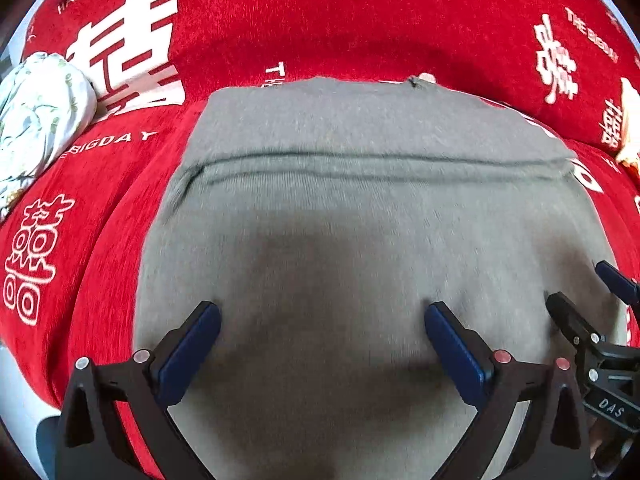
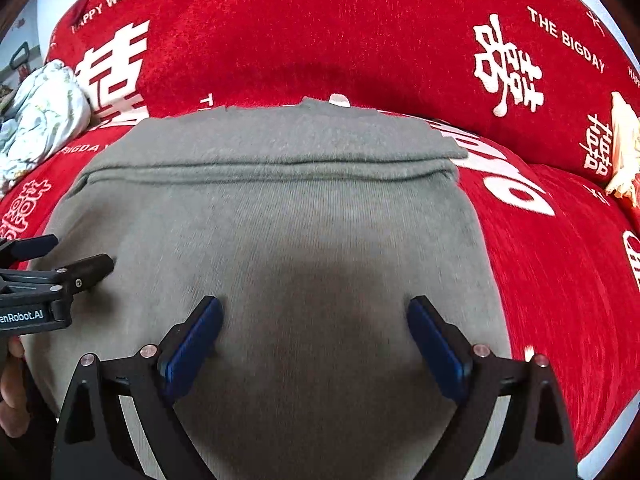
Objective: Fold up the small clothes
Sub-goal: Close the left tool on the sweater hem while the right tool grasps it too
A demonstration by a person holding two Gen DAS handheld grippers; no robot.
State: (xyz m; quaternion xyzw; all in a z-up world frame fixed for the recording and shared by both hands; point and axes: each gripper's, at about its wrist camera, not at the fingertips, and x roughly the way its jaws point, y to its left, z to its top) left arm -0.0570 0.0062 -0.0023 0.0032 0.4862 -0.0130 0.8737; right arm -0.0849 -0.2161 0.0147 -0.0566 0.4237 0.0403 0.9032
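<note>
A grey knit garment (image 1: 340, 200) lies flat on a red sofa cover, with a folded flap whose edge runs across it about a third from the far end; it also shows in the right wrist view (image 2: 280, 216). My left gripper (image 1: 322, 320) is open and empty just above the near part of the garment. My right gripper (image 2: 314, 316) is open and empty over the same garment, to the right of the left one. The right gripper's fingers (image 1: 576, 320) show at the right edge of the left wrist view. The left gripper's fingers (image 2: 88, 266) show at the left edge of the right wrist view.
The red sofa cover (image 1: 320, 20) with white characters and lettering spreads all around, rising into a backrest (image 2: 340, 20) behind. A crumpled white floral cloth (image 1: 40, 112) lies at the far left. A pale cloth (image 2: 624, 152) sits at the far right.
</note>
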